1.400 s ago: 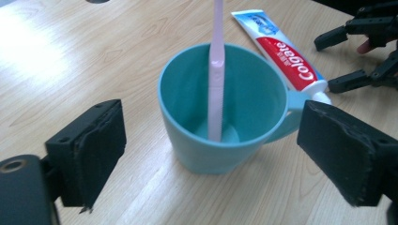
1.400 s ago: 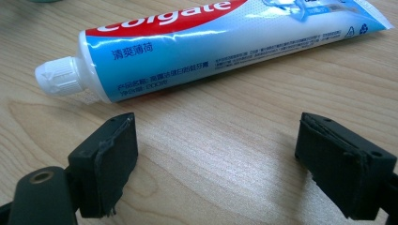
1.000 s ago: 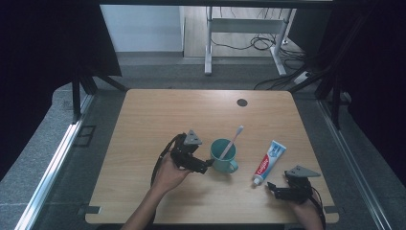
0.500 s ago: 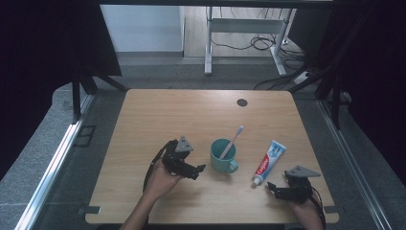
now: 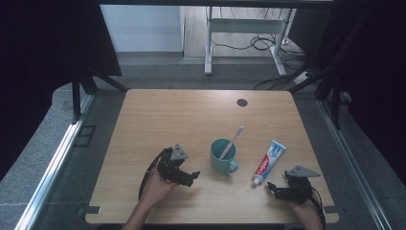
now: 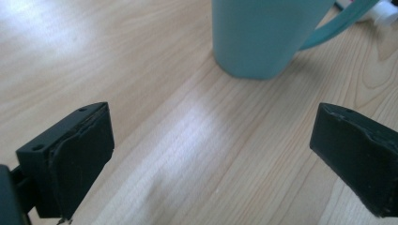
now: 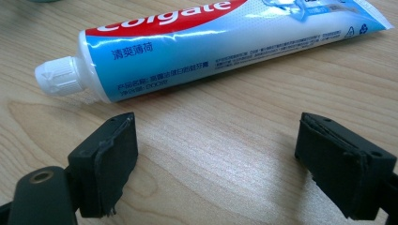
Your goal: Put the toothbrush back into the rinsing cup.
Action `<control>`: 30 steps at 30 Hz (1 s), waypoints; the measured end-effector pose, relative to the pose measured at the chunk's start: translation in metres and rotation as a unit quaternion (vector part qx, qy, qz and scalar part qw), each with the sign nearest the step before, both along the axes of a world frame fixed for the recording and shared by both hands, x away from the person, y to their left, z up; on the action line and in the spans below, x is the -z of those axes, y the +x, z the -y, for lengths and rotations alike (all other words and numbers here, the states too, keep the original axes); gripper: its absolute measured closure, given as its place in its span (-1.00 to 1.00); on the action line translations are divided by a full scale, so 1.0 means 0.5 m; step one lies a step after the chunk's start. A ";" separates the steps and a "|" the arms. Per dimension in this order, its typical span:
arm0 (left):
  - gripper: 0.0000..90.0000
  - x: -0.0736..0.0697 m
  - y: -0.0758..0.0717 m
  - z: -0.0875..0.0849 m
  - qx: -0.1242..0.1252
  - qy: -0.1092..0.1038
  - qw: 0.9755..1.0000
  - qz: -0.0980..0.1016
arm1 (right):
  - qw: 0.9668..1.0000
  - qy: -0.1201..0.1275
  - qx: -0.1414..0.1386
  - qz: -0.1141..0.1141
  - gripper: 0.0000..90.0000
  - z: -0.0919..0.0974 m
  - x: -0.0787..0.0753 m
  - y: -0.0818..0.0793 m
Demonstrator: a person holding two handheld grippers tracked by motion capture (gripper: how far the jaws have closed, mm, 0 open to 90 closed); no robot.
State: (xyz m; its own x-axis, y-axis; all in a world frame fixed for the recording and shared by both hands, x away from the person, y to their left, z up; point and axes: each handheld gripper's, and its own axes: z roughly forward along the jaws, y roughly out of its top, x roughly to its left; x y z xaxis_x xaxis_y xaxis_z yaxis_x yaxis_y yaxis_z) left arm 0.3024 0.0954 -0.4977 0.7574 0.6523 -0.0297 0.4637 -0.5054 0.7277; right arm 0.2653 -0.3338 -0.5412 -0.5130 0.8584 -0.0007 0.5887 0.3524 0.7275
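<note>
While both grippers rest low at the near edge of the counter [image 5: 158,120], neither holds anything. The left gripper [image 5: 190,178] lies at about eight o'clock from the teal mug [image 5: 223,155], near it but apart, its fingers [image 6: 80,161] spread wide over bare wood with the mug's base ahead of them. A toothbrush [image 5: 233,141] stands tilted in the mug, head up toward one o'clock. The toothpaste tube [image 5: 269,161] lies flat at three o'clock of the mug, cap toward the person. The right gripper [image 5: 275,189] sits just beside that cap at five o'clock, its fingers [image 7: 107,161] spread and empty.
</note>
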 end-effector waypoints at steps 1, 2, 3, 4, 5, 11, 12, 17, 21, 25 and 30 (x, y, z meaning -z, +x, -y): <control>-1.00 0.003 -0.001 -0.002 0.001 0.000 1.000 0.000 | 1.000 0.000 0.000 0.000 -0.71 0.000 0.000 0.000; -1.00 0.003 -0.001 -0.002 0.001 0.000 1.000 0.000 | 1.000 0.000 0.000 0.000 -0.71 0.000 0.000 0.000; -1.00 0.013 -0.005 -0.006 -0.003 -0.003 1.000 -0.005 | 1.000 0.000 0.000 0.000 -0.71 0.000 0.000 0.000; -1.00 0.013 -0.005 -0.006 -0.003 -0.003 1.000 -0.005 | 1.000 0.000 0.000 0.000 -0.71 0.000 0.000 0.000; -1.00 0.019 -0.007 -0.009 -0.005 -0.003 1.000 -0.006 | 1.000 0.000 0.000 0.000 -0.71 0.000 0.000 0.000; -1.00 0.038 -0.014 -0.014 -0.008 0.005 1.000 -0.006 | 1.000 0.000 0.000 0.000 -0.71 0.000 0.000 0.000; -1.00 0.041 -0.016 -0.014 -0.011 0.006 1.000 -0.007 | 1.000 0.000 0.000 0.000 -0.71 0.000 0.000 0.000; -1.00 0.058 -0.024 -0.018 -0.013 0.020 1.000 -0.003 | 1.000 0.000 0.000 0.001 -0.71 0.000 0.000 0.000; -1.00 0.069 -0.028 -0.018 -0.015 0.027 1.000 -0.003 | 1.000 0.000 0.000 0.001 -0.71 0.000 0.000 0.000; -1.00 0.080 -0.035 -0.019 -0.016 0.035 0.999 -0.004 | 1.000 0.000 0.002 0.001 -0.71 0.000 0.000 0.000; -1.00 0.090 -0.041 -0.019 -0.017 0.043 0.999 -0.008 | 1.000 0.000 0.002 0.001 -0.71 -0.001 0.000 0.000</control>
State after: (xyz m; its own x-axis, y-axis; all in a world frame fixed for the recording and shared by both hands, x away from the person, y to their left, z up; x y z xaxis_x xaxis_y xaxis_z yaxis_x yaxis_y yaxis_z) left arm 0.2817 0.1048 -0.5424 0.7350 0.6779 0.0150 0.4931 -0.5496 0.6744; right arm 0.2651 -0.3336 -0.5413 -0.5093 0.8606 -0.0025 0.5886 0.3505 0.7285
